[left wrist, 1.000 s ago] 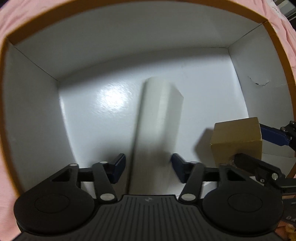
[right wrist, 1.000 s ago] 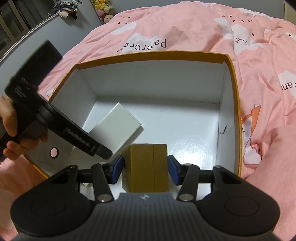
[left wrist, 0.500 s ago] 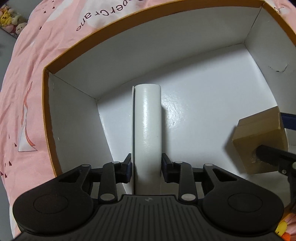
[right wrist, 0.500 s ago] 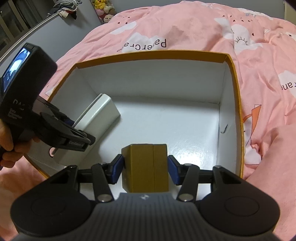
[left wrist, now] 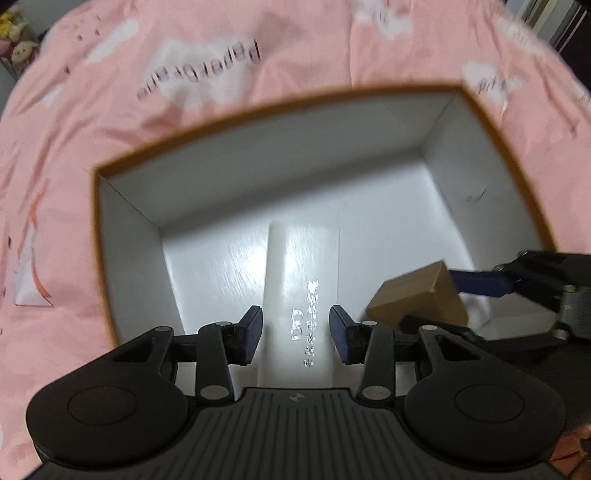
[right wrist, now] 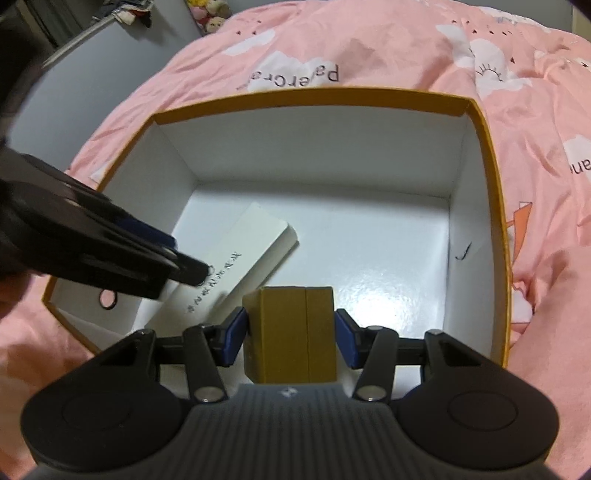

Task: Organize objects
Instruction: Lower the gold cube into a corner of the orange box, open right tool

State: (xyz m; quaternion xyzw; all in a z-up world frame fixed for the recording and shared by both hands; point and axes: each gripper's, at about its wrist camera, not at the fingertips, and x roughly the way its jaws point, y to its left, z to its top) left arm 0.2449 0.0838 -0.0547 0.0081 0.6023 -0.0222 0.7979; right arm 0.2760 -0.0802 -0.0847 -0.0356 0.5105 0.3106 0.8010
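A large orange box with white inside [left wrist: 258,158] [right wrist: 491,206] sits on the pink bed cover. A flat white box with printed text [left wrist: 301,280] [right wrist: 240,266] lies on its floor at the left. My left gripper [left wrist: 295,332] is open, its jaws either side of the white box's near end and apart from it; it also shows in the right wrist view [right wrist: 177,258]. My right gripper [right wrist: 290,336] is shut on a small brown cardboard box [right wrist: 291,332] [left wrist: 417,295], held over the near part of the orange box, right of the white box.
The pink bed cover [right wrist: 369,48] with white clouds and lettering surrounds the orange box. Plush toys [right wrist: 210,14] sit far back by a grey wall. A small dark mark [right wrist: 463,253] is on the box's right inner wall.
My left gripper let go of the white box, which now lies flat with its printed face up, and drew back upward. My right gripper kept the brown box still.
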